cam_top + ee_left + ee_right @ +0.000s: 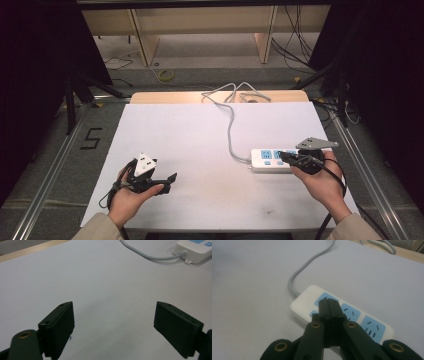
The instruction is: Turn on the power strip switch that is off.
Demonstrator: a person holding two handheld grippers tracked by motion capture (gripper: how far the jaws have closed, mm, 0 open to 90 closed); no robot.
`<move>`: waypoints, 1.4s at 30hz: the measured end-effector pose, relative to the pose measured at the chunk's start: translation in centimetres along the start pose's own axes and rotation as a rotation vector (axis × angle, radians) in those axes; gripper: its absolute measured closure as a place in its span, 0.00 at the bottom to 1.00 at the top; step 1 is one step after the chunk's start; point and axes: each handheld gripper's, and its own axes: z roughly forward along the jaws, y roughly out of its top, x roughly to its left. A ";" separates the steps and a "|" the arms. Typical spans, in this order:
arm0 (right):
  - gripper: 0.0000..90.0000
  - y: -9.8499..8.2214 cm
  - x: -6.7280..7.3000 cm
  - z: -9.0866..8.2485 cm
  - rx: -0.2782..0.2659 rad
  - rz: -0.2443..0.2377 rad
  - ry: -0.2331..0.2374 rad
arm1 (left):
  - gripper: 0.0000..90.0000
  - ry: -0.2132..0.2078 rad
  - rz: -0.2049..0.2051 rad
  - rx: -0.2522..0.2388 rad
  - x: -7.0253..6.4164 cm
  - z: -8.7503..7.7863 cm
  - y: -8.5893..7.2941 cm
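Note:
A white power strip (267,160) with blue socket faces lies at the right of the white table sheet. Its grey cable (230,125) runs to the far edge. My right gripper (282,156) is shut with nothing between its jaws. In the right gripper view its tips (328,301) sit over the blue socket at the cable end of the strip (307,302); I cannot tell whether they touch. My left gripper (169,183) rests at the front left, open and empty. In the left gripper view its jaws (114,305) stand wide over bare sheet, with the strip (195,248) far off.
The white sheet (200,135) covers the table, with a wooden edge (165,96) at the far side. Metal rails (50,170) run along both sides. Loose cables (295,45) lie on the floor beyond, and a "5" mark (91,138) is on the floor left.

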 end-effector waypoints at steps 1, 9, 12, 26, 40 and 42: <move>1.00 0.0 0.0 0.0 0.002 -0.001 0.001 | 0.18 0.000 0.001 0.000 0.0 0.0 0.0; 1.00 0.3 0.1 0.3 0.020 0.001 0.002 | 0.19 0.000 0.003 0.002 0.0 0.0 0.0; 1.00 0.4 0.1 0.4 0.027 0.001 0.003 | 0.19 0.000 0.003 0.002 0.0 0.0 0.0; 1.00 0.9 0.2 1.1 0.065 0.004 0.003 | 0.19 0.001 0.003 0.000 -0.1 0.0 0.0; 1.00 1.3 0.1 1.6 0.099 0.017 0.001 | 0.19 0.002 0.003 0.000 -0.1 0.1 0.0; 1.00 1.4 0.1 1.6 0.103 0.019 0.001 | 0.19 0.001 0.004 -0.001 -0.1 0.1 0.0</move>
